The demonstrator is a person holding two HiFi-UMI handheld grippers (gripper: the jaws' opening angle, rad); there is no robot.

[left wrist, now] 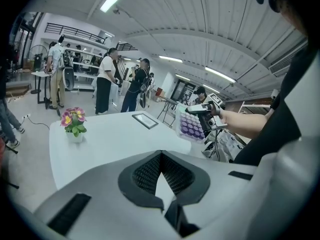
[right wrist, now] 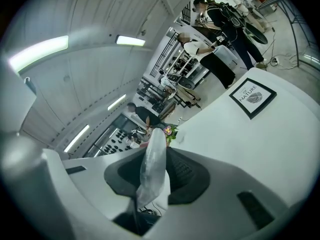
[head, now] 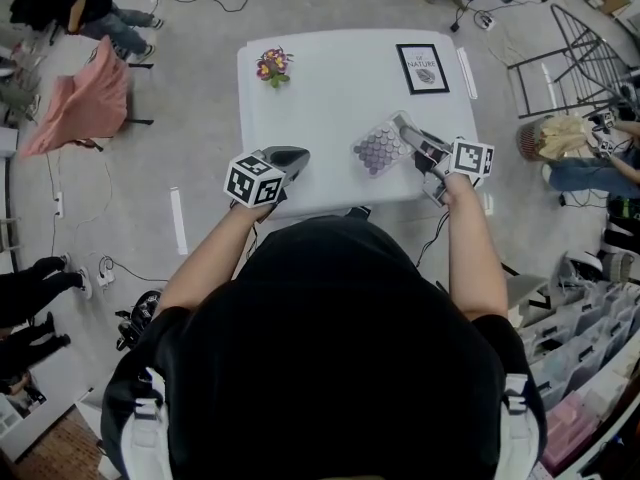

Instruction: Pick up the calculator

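The white table (head: 330, 108) is the biggest thing here, and both tongs are over its near edge. The right tongs (head: 408, 131) are clamped on the calculator (head: 378, 148). In the right gripper view the two pads press on its thin edge, one from each side (from there only the pale, see-through rim shows). From the left gripper view the calculator (left wrist: 191, 126) is tilted, with its face of purple buttons turned toward the left tongs. It seems lifted clear of the table top, and it sticks out beyond the tips of the right tongs.

The left tongs (head: 290, 155) are apart from the right ones, on the other side of the calculator. Their jaws are together at the tips, and nothing is between them.

A framed picture (head: 422, 68) lies flat on the table, well beyond the right tongs. A small pot of flowers (head: 273, 66) stands upright, well beyond the left tongs.
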